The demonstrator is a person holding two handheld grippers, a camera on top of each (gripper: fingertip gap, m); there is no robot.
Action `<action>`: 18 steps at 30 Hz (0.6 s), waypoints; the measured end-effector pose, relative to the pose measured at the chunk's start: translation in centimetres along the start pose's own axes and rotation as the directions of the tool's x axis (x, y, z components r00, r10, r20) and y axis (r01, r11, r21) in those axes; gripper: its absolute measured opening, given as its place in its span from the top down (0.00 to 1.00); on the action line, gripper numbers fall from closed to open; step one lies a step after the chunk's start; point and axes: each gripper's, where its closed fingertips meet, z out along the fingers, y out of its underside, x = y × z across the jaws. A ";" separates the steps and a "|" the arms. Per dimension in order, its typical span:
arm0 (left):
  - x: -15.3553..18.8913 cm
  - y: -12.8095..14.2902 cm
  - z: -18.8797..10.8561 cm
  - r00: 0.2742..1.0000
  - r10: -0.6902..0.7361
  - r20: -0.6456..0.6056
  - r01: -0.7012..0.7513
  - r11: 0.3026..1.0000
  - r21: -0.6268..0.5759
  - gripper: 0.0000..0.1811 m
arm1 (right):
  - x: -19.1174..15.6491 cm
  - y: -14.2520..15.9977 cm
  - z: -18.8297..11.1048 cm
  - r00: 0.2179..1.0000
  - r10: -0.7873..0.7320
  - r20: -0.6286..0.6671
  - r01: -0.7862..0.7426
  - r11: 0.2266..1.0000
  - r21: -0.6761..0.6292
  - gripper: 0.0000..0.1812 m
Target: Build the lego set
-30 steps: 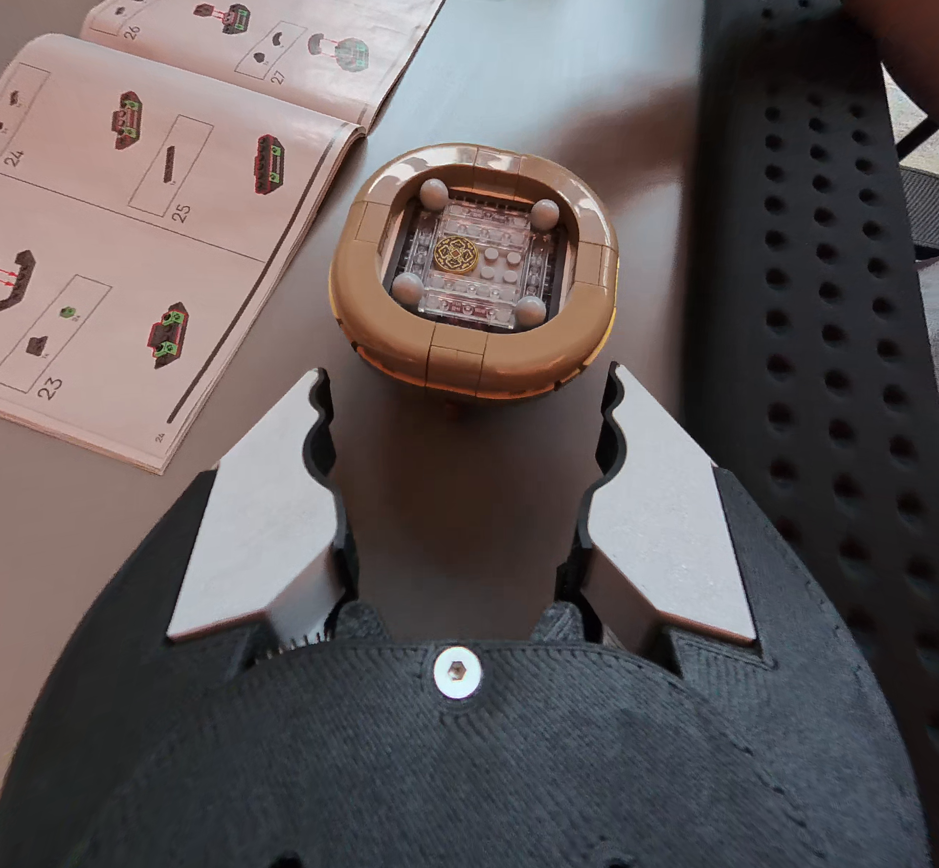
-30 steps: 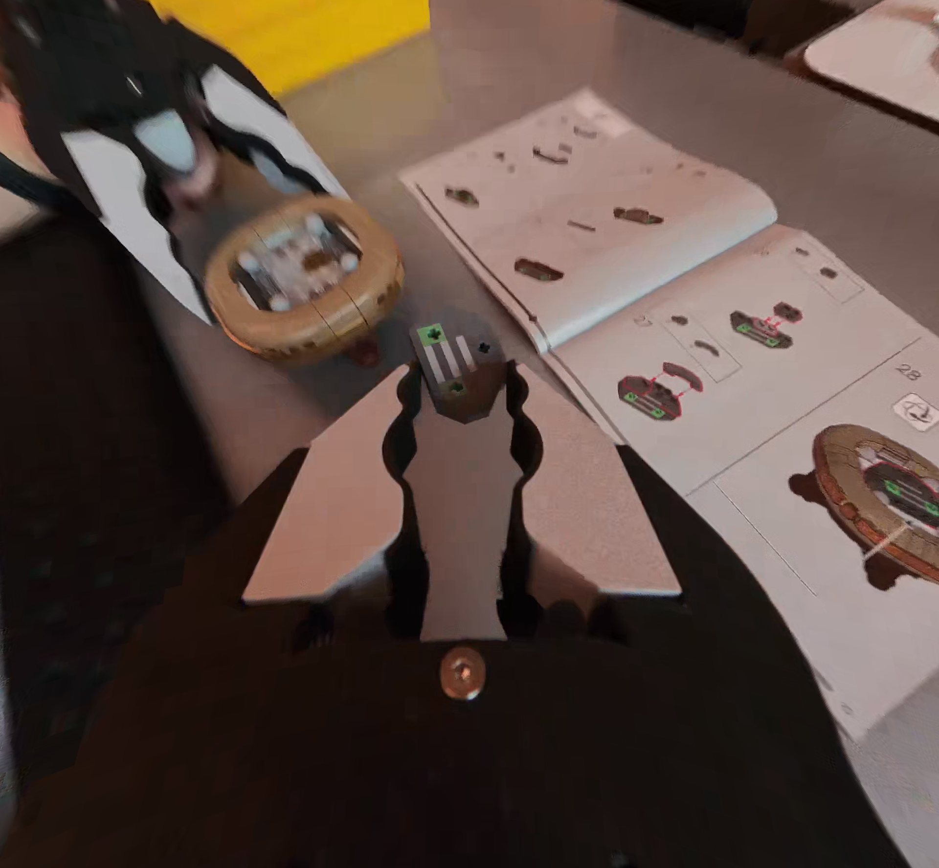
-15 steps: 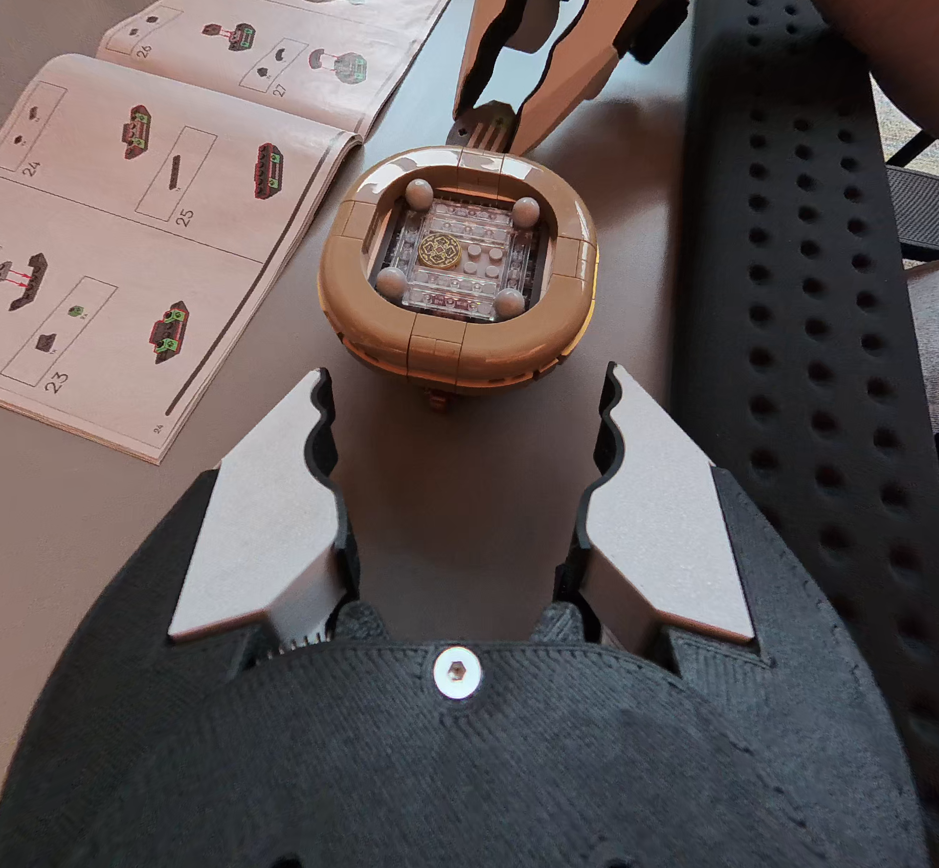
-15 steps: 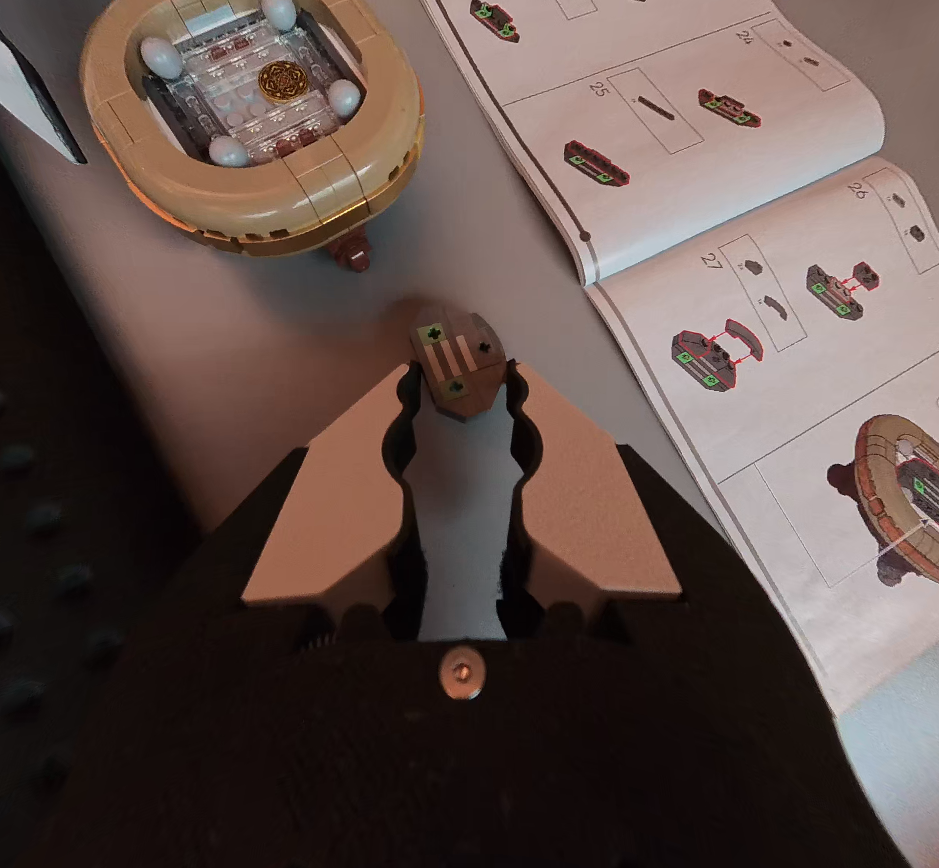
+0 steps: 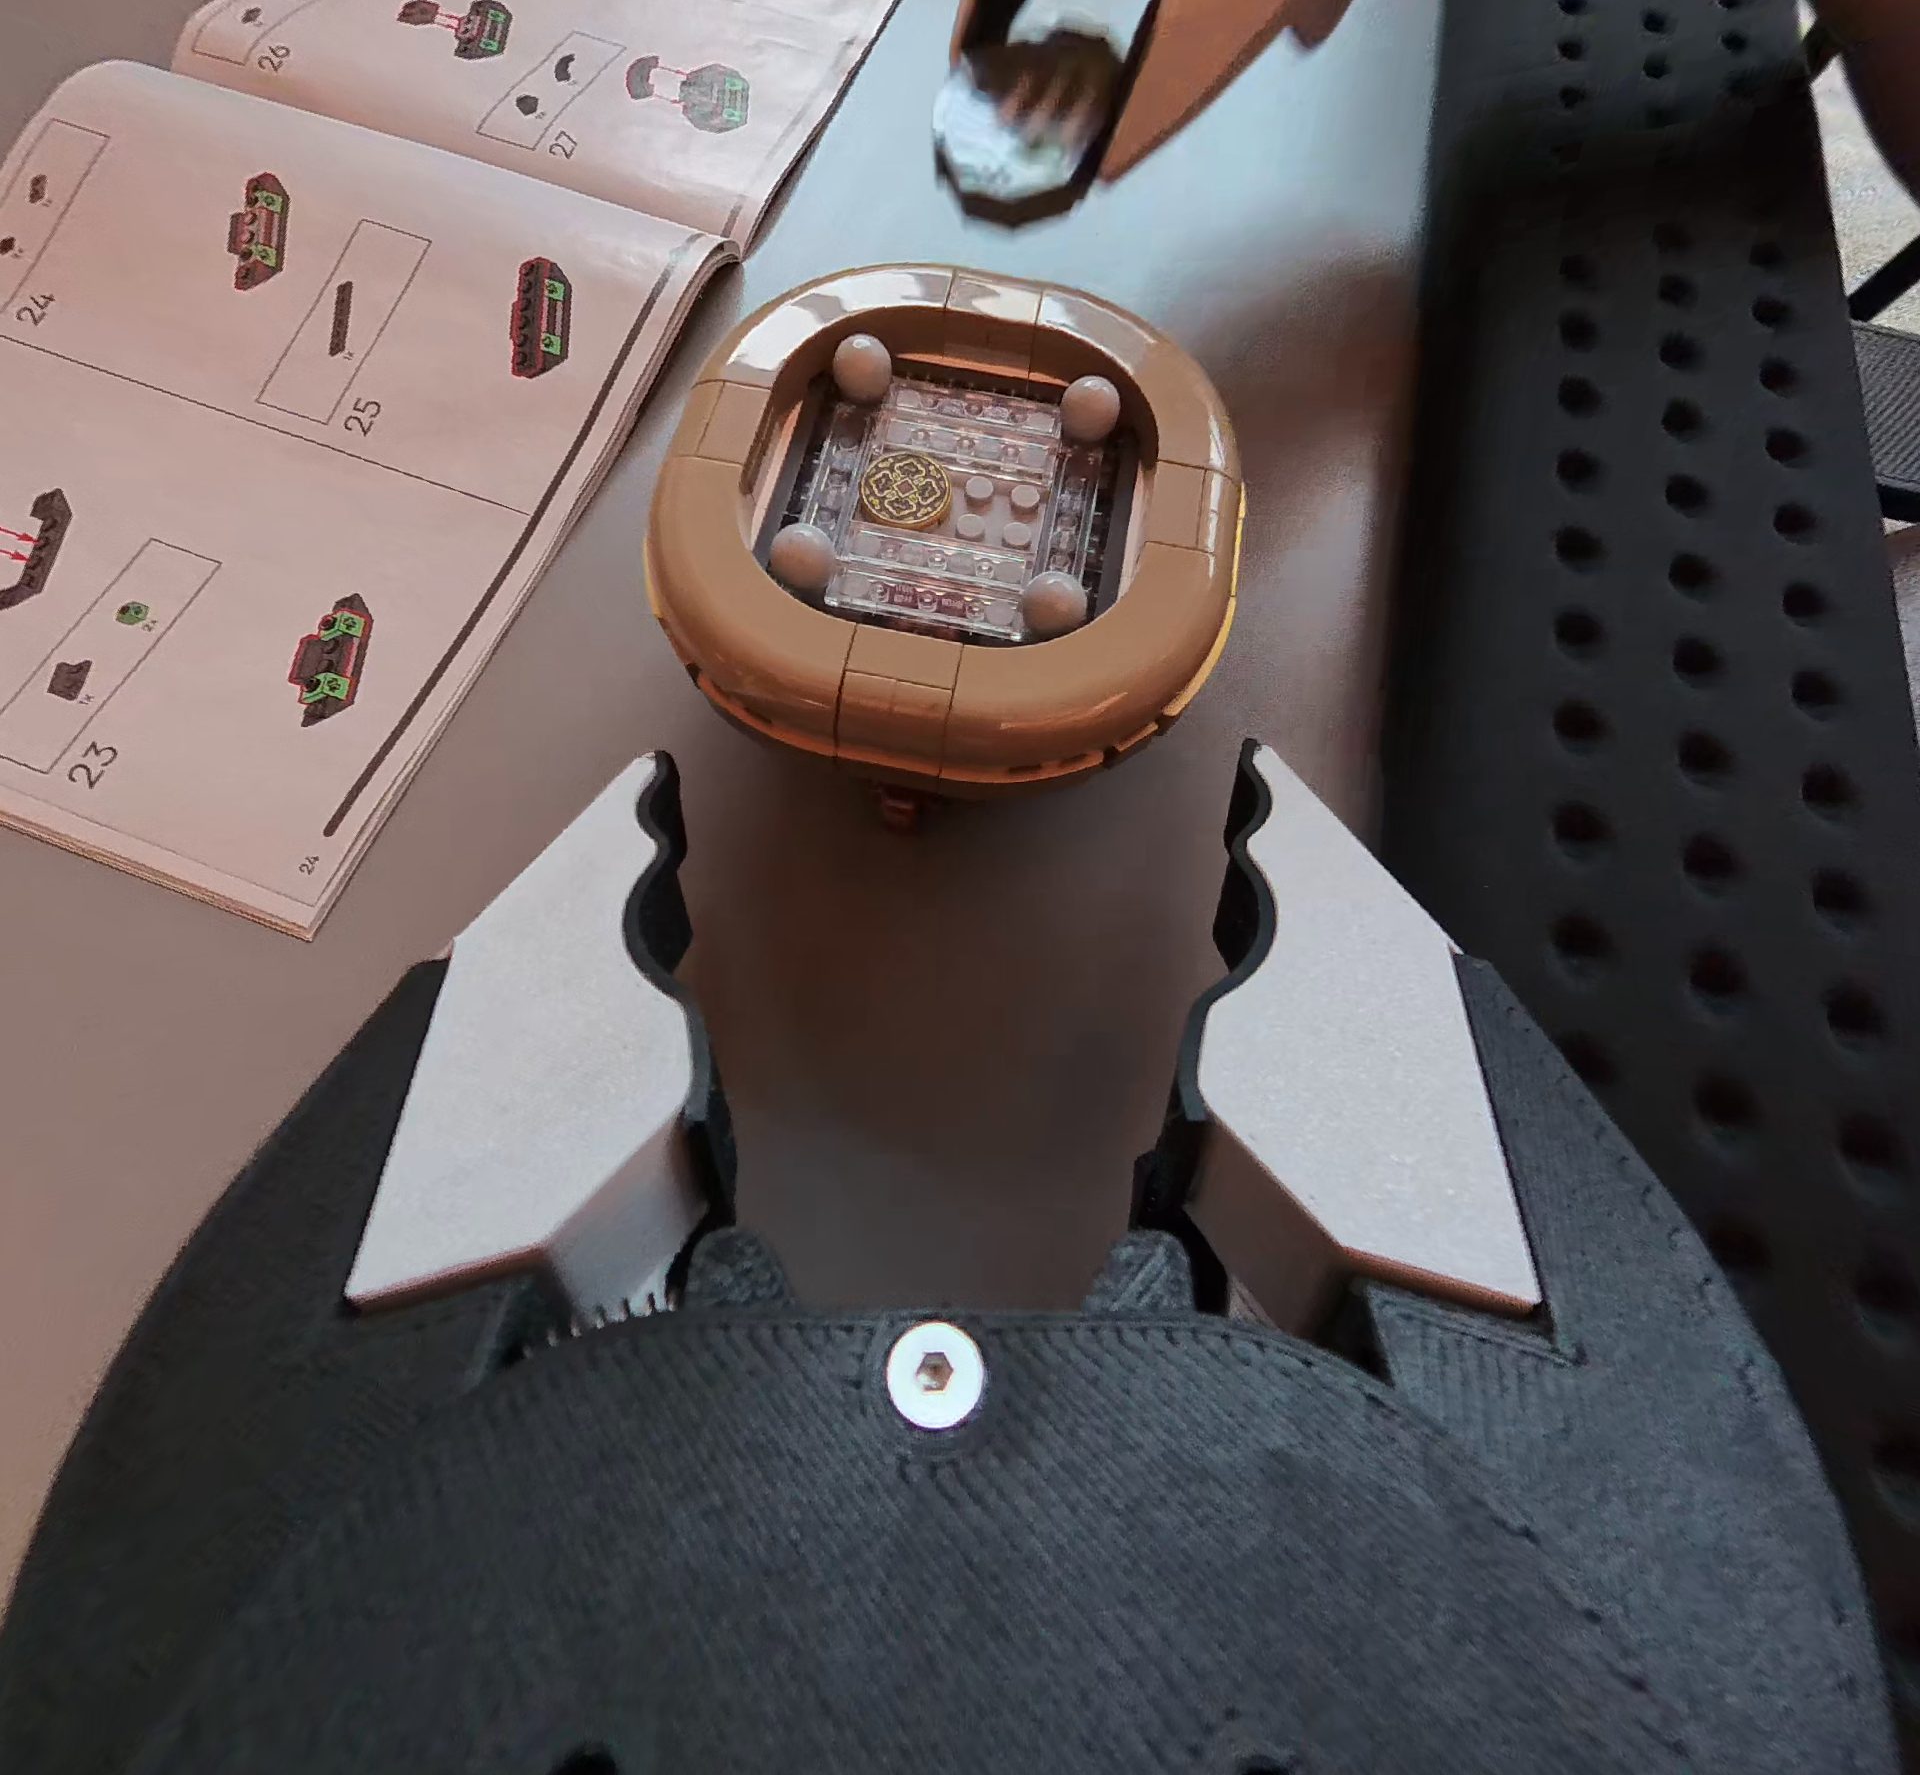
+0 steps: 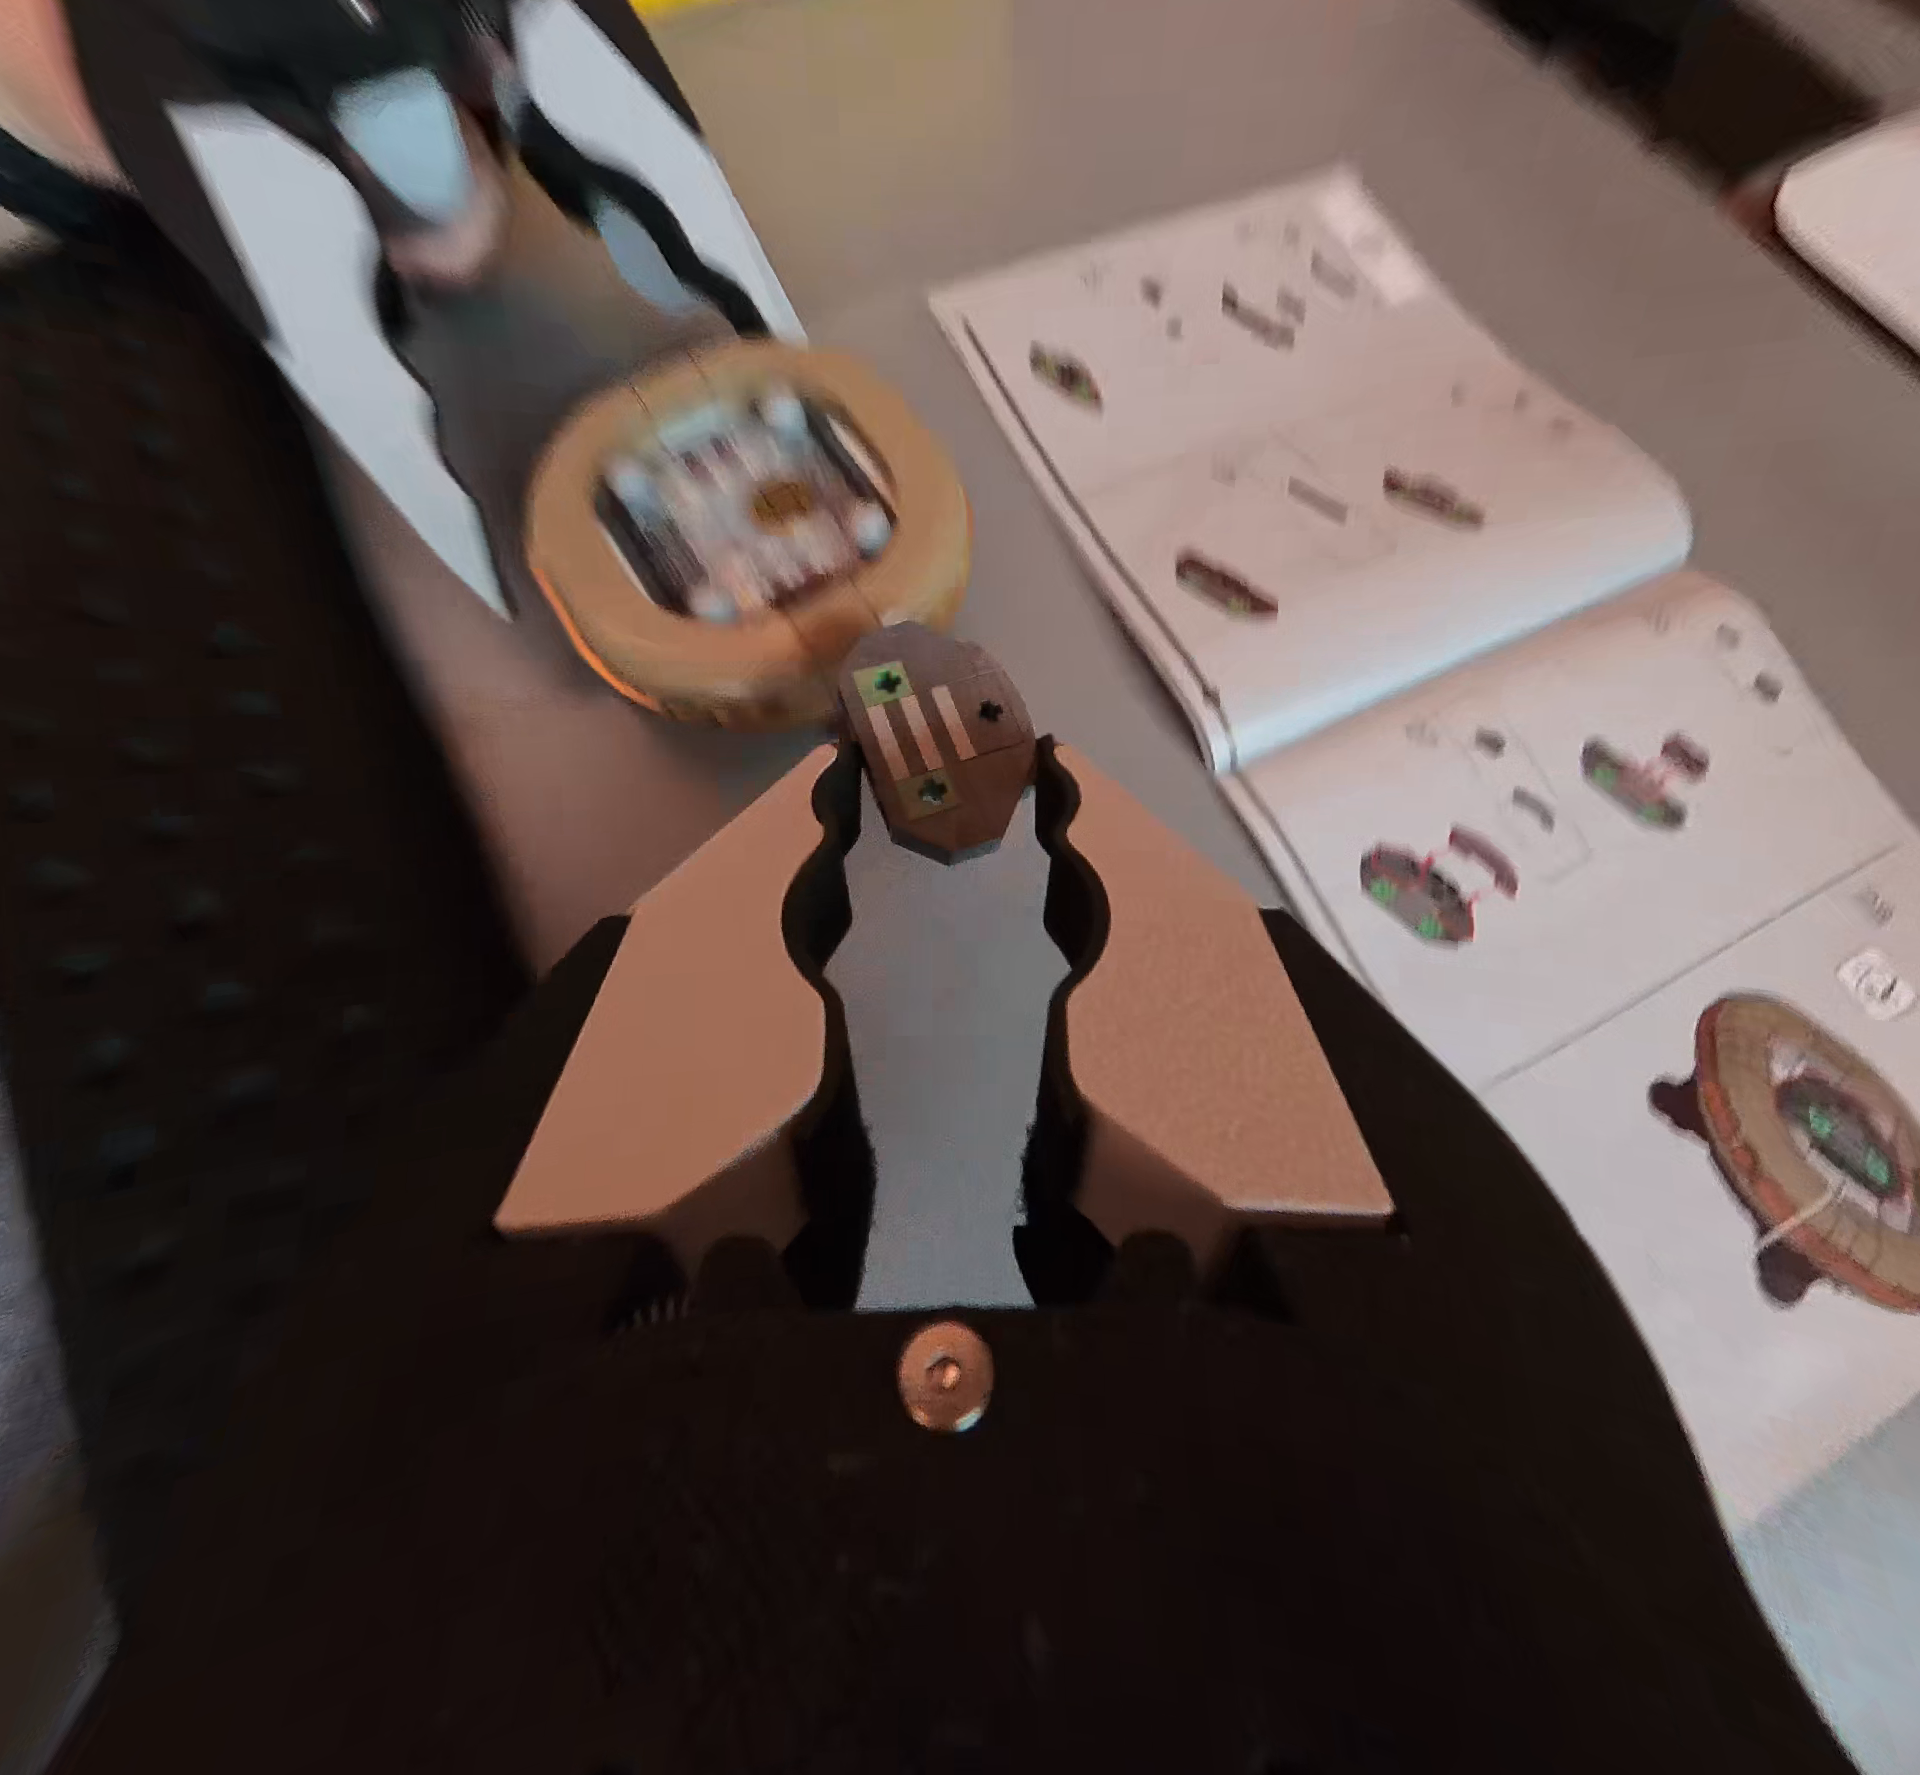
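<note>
Tan ring build point(image 5: 940, 520) mid-frame on counter point(image 5: 1039, 1050), booklet point(image 5: 343, 354) upper left. Left hand-held gripper point(image 5: 951, 832) wide, empty, just below. Right hand-held gripper point(image 6: 940, 769) pinching brown sub-assembly point(image 6: 935, 749). Best: brace ring first, align studs, press straight down.

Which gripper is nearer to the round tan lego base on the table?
Left, as far as I can judge. The open left gripper sits just before the tan lego base, not touching it. The right gripper, shut on a small brown piece, is beyond the base's far side.
</note>
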 end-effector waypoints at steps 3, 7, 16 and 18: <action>0.0 0.1 0.1 1.000 -0.003 -0.003 0.003 1.000 -0.007 0.43 | -1.7 -4.1 -0.5 0.998 -0.044 0.043 0.041 0.997 0.068 0.82; 0.0 0.2 0.1 1.000 0.002 0.002 -0.002 1.000 -0.011 0.43 | -3.4 -4.5 2.7 0.985 -0.138 0.101 0.140 0.990 -0.008 0.82; 0.0 0.2 0.1 1.000 -0.005 -0.007 0.005 1.000 -0.007 0.43 | -4.4 -4.2 5.2 0.975 -0.122 0.186 0.127 0.992 -0.018 0.82; 0.0 0.2 0.2 1.000 0.000 -0.006 0.000 1.000 -0.010 0.43 | -4.4 -3.9 5.4 0.973 -0.127 0.194 0.135 0.990 -0.032 0.82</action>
